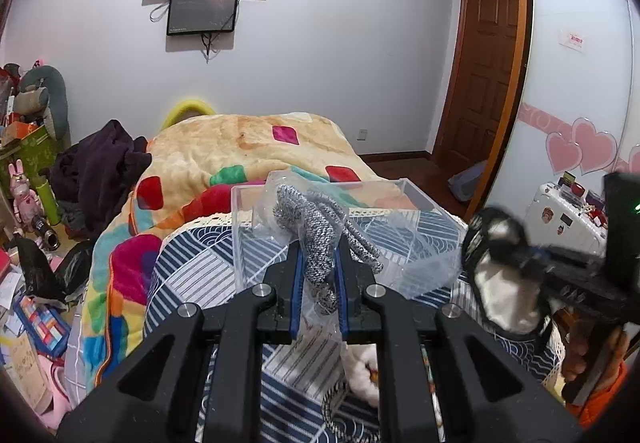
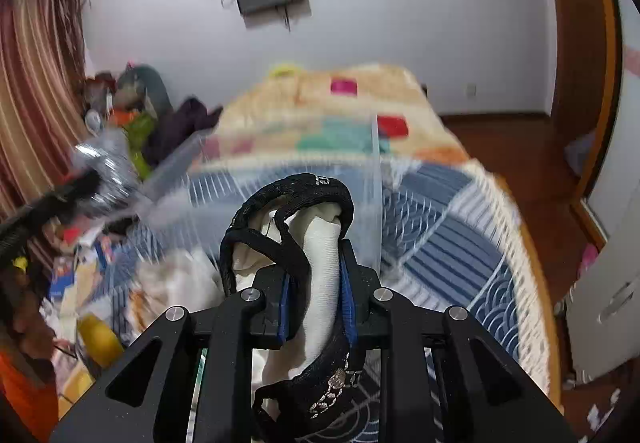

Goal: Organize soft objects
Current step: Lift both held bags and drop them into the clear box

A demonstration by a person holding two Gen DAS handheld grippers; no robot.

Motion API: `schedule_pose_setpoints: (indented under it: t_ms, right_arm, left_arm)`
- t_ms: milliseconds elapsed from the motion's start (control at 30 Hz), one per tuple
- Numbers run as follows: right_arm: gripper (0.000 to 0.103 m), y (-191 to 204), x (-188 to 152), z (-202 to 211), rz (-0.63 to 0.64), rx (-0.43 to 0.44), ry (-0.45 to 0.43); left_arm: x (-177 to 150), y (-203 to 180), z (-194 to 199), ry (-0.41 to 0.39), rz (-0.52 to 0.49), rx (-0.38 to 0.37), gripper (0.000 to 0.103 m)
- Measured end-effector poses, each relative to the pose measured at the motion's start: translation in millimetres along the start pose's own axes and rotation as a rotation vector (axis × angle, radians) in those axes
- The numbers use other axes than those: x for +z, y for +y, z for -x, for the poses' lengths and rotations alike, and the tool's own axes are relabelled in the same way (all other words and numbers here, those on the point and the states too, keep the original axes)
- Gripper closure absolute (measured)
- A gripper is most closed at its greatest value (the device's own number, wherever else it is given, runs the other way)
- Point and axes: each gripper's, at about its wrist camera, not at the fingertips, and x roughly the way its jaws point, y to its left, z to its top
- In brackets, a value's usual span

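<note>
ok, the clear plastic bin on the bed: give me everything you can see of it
The clear plastic bin is a rectangular, lidless, transparent box with thin straight walls and a slightly thickened rim. It sits upright on the blue-and-white patterned quilt, the pattern showing through its walls. It looks empty inside. The left gripper holds a bagged grey knit item in front of its near wall; contact can't be judged. The right wrist view shows it motion-blurred.

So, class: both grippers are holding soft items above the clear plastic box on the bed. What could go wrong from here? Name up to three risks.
1. The left gripper pinches the grey speckled knit item in its crinkly clear plastic bag; the slick wrap could slip free.
2. The black-and-white fabric bundle in the right gripper trails loose black straps that might snag the clear plastic box's rim.
3. Both grippers sit close together beside the box and may collide.
</note>
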Motion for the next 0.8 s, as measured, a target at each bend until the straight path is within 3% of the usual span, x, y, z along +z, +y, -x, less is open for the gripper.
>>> schedule_pose_setpoints:
  t_ms: [200, 400, 633, 800]
  right_arm:
    - [0.084, 7.3, 42.3, -0.9, 0.004, -0.023, -0.093]
    - [0.084, 15.3, 71.6, -28.4, 0.034, -0.050, -0.086]
    - [0.084, 17.7, 78.1, -64.2, 0.054, -0.101, -0.010]
    - [0.084, 13.3, 72.6, -94.3, 0.034, -0.055, 0.108]
  left_arm:
    - [13.3, 2.0, -31.5, 0.065, -0.017, -0.003, 0.089]
    - [21.3, 7.8, -69.7, 0.162, -0.010, -0.004, 0.089]
    - [22.0, 11.7, -105.0, 0.262, -0.026, 0.010, 0.089]
    - [18.1, 13.1, -126.8, 0.328, -0.034, 0.025, 0.089]
